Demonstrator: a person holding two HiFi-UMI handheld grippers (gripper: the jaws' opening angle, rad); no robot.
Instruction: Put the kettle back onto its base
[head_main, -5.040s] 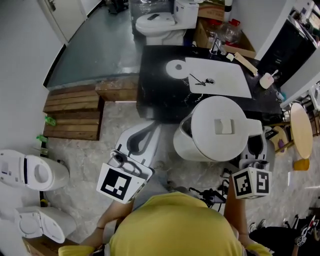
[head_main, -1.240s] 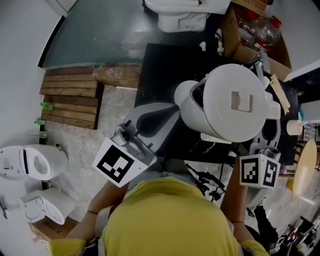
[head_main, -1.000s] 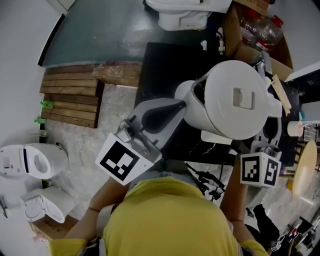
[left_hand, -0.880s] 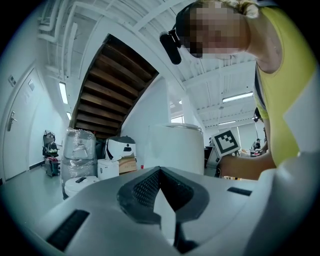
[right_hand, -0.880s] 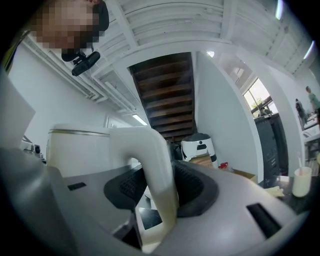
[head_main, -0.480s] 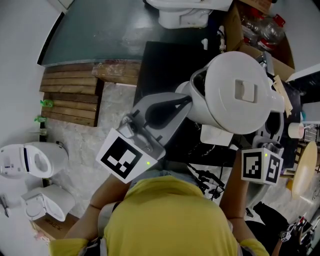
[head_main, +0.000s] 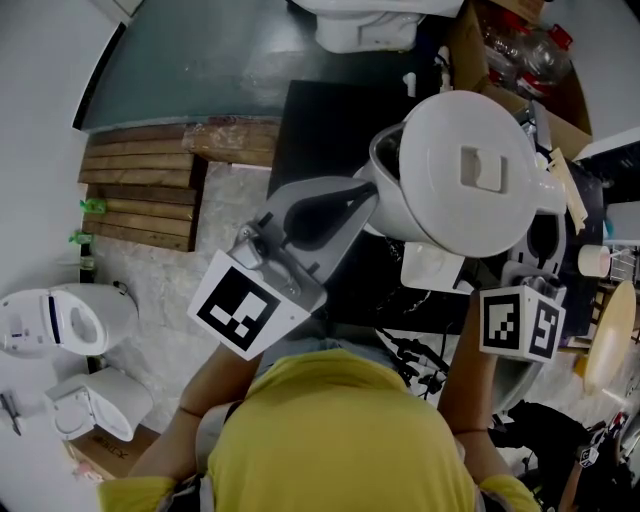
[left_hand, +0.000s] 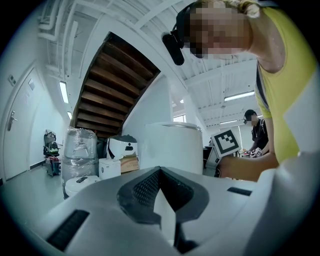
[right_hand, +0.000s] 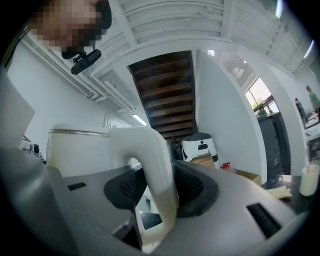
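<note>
The white kettle (head_main: 465, 180) hangs above the black table (head_main: 320, 110), lid up, spout to the left. My right gripper (head_main: 540, 228) is shut on its curved handle (right_hand: 150, 150), which runs between the dark pads; the kettle body (right_hand: 75, 150) fills the left of that view. My left gripper (head_main: 365, 197) is shut, level, with its tips at the kettle's left side by the spout; touching or not, I cannot tell. In the left gripper view the kettle (left_hand: 172, 145) stands just past the left gripper (left_hand: 160, 172). A white flat piece (head_main: 432, 268) shows under the kettle; the base is hidden.
A wooden pallet (head_main: 140, 200) lies left of the table. Toilets stand at the lower left (head_main: 60, 325) and beyond the table (head_main: 370, 20). A cardboard box with bottles (head_main: 505, 45), a cup (head_main: 592, 260) and a round wooden stool (head_main: 605, 340) are at the right.
The kettle and both grippers have drifted away from me, further over the black table. Five seconds ago the kettle hung in front of the table's near edge. Both grips look unchanged.
</note>
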